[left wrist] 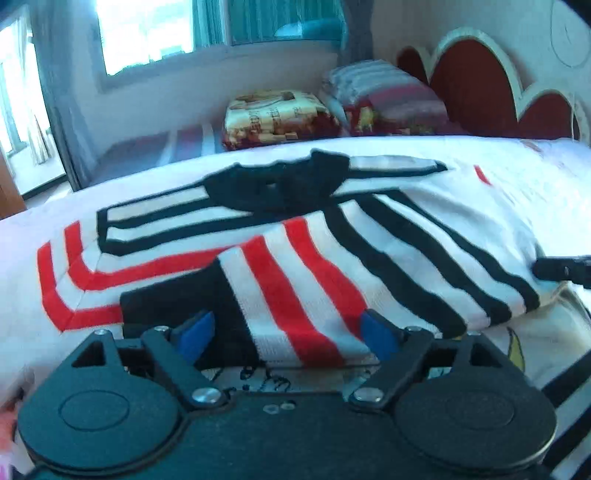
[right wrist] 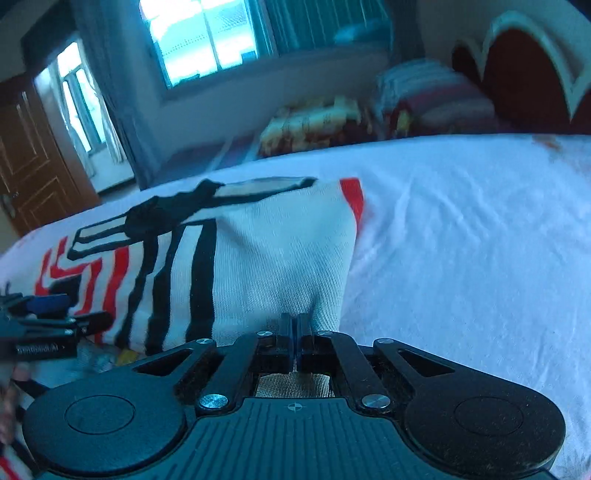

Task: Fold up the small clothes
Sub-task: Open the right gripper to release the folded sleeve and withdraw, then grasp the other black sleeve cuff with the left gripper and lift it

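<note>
A white knit sweater (left wrist: 399, 236) with red and black stripes and a black collar (left wrist: 273, 188) lies partly folded on the bed. My left gripper (left wrist: 288, 332) is open at its near edge. Its blue pads (left wrist: 195, 332) stand on either side of a folded sleeve end with a black cuff (left wrist: 177, 299), without pressing on it. My right gripper (right wrist: 294, 332) is shut on the sweater's (right wrist: 280, 251) plain white edge, and the cloth puckers into the jaws. Each gripper shows in the other's view: the right gripper (left wrist: 561, 269) at the right edge, the left gripper (right wrist: 44, 317) at the left edge.
The bed has a white printed sheet (right wrist: 461, 240). A folded patterned blanket (left wrist: 277, 118) and a striped pillow (left wrist: 384, 96) lie at the far end, by a red and white headboard (left wrist: 472, 85). A window (left wrist: 144, 33) and a wooden door (right wrist: 33, 155) are beyond.
</note>
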